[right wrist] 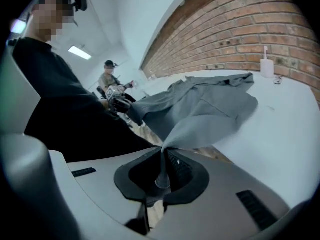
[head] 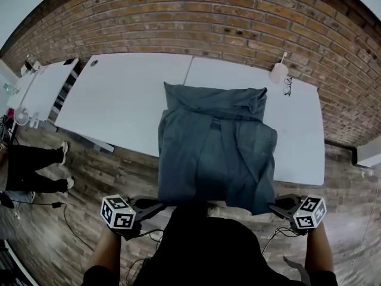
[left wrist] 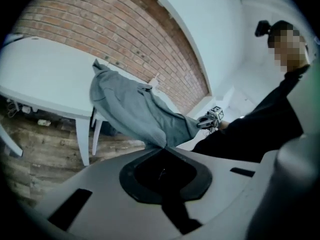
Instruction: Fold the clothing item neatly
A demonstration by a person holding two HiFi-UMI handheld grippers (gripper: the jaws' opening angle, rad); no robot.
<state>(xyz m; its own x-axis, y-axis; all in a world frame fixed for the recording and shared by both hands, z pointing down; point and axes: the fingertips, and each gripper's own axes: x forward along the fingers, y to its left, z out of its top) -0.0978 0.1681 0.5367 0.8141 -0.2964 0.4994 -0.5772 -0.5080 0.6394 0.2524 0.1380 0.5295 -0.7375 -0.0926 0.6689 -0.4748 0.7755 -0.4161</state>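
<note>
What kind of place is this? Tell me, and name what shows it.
Probably a workroom or lab rather than a home: plain white tables set along a bare brick wall, with a second person farther back in the room.

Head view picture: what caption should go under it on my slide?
The left gripper and right gripper each pinch a near corner of the grey-blue garment draped over the white table.
</note>
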